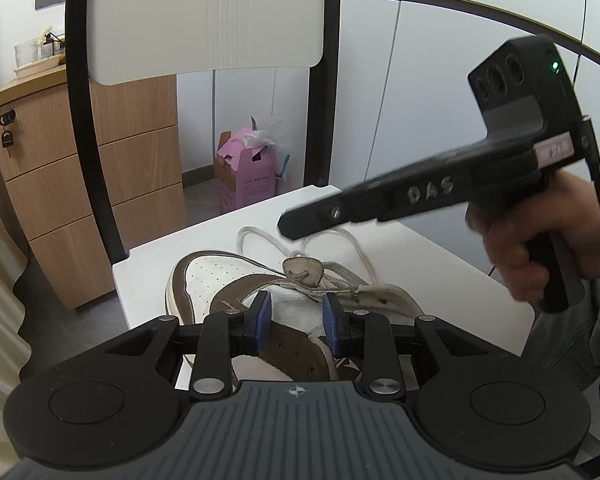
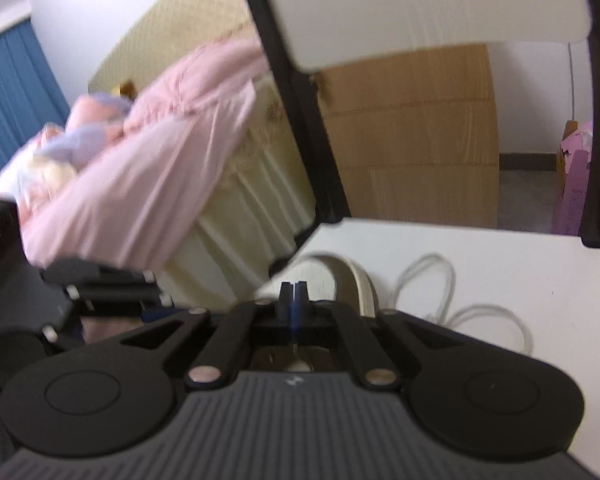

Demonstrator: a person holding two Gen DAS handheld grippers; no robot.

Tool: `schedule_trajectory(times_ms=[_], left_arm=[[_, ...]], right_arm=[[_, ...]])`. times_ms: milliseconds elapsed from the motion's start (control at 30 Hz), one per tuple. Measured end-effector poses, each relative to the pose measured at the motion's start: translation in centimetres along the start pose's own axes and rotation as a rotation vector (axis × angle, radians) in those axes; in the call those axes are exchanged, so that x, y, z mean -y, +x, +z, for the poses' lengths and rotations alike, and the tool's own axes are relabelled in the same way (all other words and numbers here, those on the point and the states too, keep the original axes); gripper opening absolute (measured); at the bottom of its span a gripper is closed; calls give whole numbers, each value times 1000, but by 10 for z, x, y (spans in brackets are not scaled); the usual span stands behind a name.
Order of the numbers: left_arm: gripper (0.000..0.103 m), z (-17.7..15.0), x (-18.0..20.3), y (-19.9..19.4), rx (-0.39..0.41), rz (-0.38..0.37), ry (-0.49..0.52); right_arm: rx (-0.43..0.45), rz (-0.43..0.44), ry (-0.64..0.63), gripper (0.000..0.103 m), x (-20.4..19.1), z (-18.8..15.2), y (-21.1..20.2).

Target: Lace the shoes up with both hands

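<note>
Shoe [image 1: 236, 292] lies on the counter [image 1: 440, 264]. Left tongs [image 1: 296, 322] stand apart over its tongue. Right tongs [image 2: 295, 292] are pressed together, empty.

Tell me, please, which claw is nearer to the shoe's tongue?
Left. The left claw straddles the tongue, pads either side. The right claw hangs above the loose lace beyond the toe.

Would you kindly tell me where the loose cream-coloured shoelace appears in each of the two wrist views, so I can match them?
Left wrist view: the cream-coloured shoelace loops on the white chair seat beyond the brown and white sneaker, centre of the picture, under the right gripper.
Right wrist view: the same loops lie right of centre on the seat, beside the shoe's toe.
Shared landmark: the pink cardboard box on the floor, at the right edge here.
</note>
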State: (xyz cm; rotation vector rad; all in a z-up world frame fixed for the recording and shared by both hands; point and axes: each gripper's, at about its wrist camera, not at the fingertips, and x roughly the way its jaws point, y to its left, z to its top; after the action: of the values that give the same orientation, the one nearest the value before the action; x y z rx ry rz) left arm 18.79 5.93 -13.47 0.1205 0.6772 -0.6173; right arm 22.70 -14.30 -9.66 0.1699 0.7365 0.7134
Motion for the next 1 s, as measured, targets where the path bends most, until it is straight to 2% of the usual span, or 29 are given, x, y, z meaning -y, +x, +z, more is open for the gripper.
schedule_trajectory(times_ms=[100,200,300,500,667,833,1000], left_arm=[[31,0,0,0,1,-1,-1],[31,0,1,1,-1,1,3],[31,0,2,2,-3,3,11],[31,-2,0,1,0,1,12],[31,-1,-1,0,-1,-2,10],[31,-2,-2,0,1,-3,8],[31,-2,-1,1,-2,3,10]], right_arm=[[-20,7,-118,7,-9,8,-6],[-69,5,-356,13,-33,11,-5],[-126,23,-554,14,-50,14,-3],[-283,65,-828,13,-63,17,15],[-371,72,-862,13,-54,20,25],[-398,54,-880,14,-48,17,26],[-384,30,-935,13,-55,6,26]])
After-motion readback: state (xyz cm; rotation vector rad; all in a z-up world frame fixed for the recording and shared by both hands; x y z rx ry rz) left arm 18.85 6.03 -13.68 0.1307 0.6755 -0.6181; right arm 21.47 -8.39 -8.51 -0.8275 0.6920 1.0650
